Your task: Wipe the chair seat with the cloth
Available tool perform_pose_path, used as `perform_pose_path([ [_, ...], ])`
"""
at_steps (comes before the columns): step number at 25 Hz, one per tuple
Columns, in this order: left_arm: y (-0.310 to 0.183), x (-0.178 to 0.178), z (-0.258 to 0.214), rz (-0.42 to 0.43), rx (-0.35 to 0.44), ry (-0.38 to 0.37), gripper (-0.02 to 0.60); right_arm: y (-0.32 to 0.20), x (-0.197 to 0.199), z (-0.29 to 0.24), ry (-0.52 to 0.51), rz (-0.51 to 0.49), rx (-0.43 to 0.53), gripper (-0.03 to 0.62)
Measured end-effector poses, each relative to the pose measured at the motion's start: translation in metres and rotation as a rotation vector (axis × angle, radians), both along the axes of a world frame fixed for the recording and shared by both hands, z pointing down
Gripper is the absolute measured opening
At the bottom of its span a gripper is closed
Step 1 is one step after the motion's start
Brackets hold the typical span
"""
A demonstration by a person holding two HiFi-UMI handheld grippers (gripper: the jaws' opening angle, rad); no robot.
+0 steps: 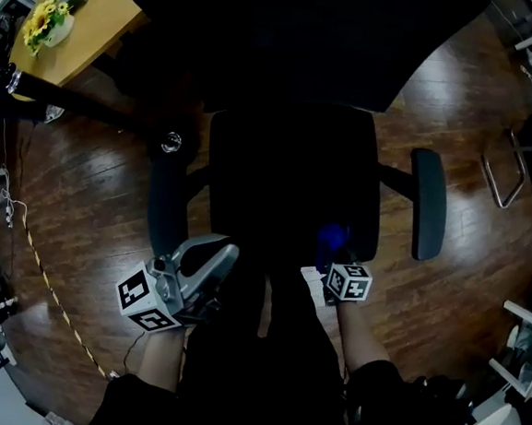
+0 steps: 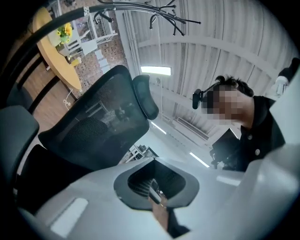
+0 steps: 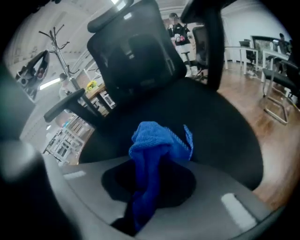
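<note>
1. Head view: both forearms reach forward from below. The left gripper (image 1: 216,258) sits low by the front left corner of the chair seat (image 1: 287,181), near an armrest (image 1: 166,207). The right gripper (image 1: 338,259) points at the seat's front right edge, and the blue cloth (image 1: 331,238) is bunched at its tip, on the seat.
2. Left gripper view: the left gripper (image 2: 157,187) tilts up toward the backrest (image 2: 98,122), its jaws drawn together with nothing between them.
3. Right gripper view: the right gripper (image 3: 150,187) is clamped on the cloth (image 3: 157,140). The crumpled blue terry bulges past the jaws, over the front of the black seat (image 3: 220,126).
</note>
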State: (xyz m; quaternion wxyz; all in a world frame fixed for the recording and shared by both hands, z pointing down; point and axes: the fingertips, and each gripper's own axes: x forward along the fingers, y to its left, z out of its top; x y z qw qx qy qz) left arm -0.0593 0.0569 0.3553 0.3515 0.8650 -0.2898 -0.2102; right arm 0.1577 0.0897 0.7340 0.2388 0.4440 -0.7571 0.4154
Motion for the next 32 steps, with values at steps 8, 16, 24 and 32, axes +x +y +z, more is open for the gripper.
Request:
perform_pose_path([
  [8, -0.009, 0.028, 0.0, 0.068, -0.002, -0.007, -0.002, -0.04, 0.093, -0.019, 0.072, 0.172, 0.082, 0.061],
  [16, -0.011, 0.018, -0.04, 0.055, 0.03, 0.043, -0.002, -0.05, 0.07, -0.062, -0.172, 0.252, 0.035, 0.061],
  [24, -0.008, 0.015, -0.126, 0.072, 0.152, 0.057, -0.002, -0.094, -0.02, -0.371, -0.624, 0.045, 0.504, 0.061],
  [32, -0.001, -0.001, -0.183, 0.027, 0.267, 0.123, -0.002, -0.063, -0.053, -0.534, -0.874, -0.116, 0.725, 0.061],
])
